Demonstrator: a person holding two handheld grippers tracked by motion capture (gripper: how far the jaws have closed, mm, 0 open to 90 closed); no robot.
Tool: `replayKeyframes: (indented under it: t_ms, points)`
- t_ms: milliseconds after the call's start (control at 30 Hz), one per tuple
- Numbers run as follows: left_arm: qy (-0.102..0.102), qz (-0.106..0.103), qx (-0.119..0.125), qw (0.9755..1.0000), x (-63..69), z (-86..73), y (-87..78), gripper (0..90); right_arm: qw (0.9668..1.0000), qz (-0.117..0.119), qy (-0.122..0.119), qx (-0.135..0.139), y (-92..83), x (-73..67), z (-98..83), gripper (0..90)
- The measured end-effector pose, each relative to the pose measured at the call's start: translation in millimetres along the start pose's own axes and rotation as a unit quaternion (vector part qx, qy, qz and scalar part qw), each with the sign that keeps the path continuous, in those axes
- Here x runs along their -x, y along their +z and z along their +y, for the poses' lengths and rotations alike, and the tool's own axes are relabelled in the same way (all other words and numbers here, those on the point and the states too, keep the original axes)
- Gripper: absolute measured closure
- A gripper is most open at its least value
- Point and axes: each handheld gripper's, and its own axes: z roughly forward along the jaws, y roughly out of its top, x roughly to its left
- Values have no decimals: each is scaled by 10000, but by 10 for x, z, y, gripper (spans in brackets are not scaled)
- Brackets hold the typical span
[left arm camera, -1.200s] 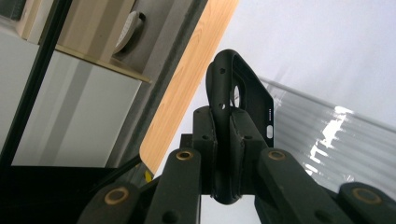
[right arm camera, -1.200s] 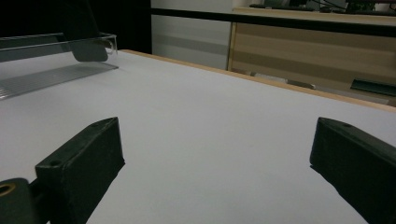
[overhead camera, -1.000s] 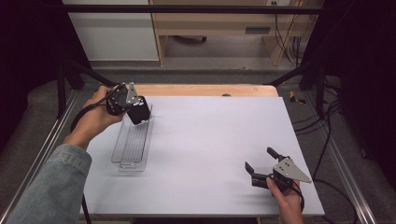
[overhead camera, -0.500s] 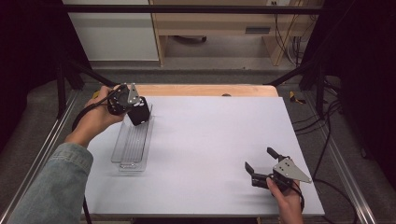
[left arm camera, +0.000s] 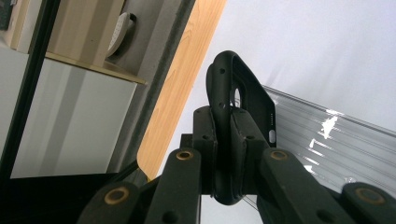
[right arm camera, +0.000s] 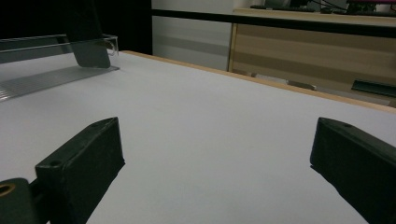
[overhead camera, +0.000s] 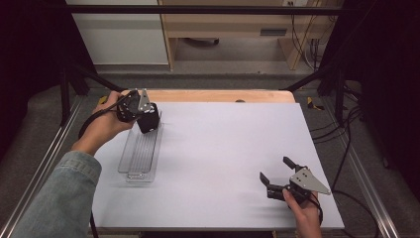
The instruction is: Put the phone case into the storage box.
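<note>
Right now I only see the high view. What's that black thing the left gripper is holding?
Observer: A black phone case. The left gripper is pinching its rim between shut jaws.
Operator: Does it have holes?
Observer: Yes, tiny holes along the edge and a button slot on the side.
Operator: Is it touching the clear tray?
Observer: In the right gripper view its bottom end seems to rest on the floor of the clear tray, just inside the end wall.
</note>
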Motion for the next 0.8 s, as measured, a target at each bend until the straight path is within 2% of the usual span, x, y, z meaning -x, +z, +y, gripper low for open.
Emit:
replayKeyframes:
  t_ms: [267,500,600,667,733,800]
  points:
    - [85,116,-67,9999,-13,-21,37,772,10000,-5,17,-2,2,2,0,30]
    - [160,178,-111,9997,-21,-42,47,790,10000,-11,26,-11,2,4,-2,30]
    - [255,219,-126,9994,-17,-35,58,793,10000,-9,26,-13,1,3,-1,30]
    - [444,261,-134,9986,-20,-30,66,797,10000,-8,30,-9,0,4,-2,30]
    - [542,272,-112,9981,-25,-27,73,794,10000,-10,32,-12,0,4,-2,30]
    - [527,286,-102,9981,-35,-29,83,793,10000,-11,30,-8,1,5,-4,30]
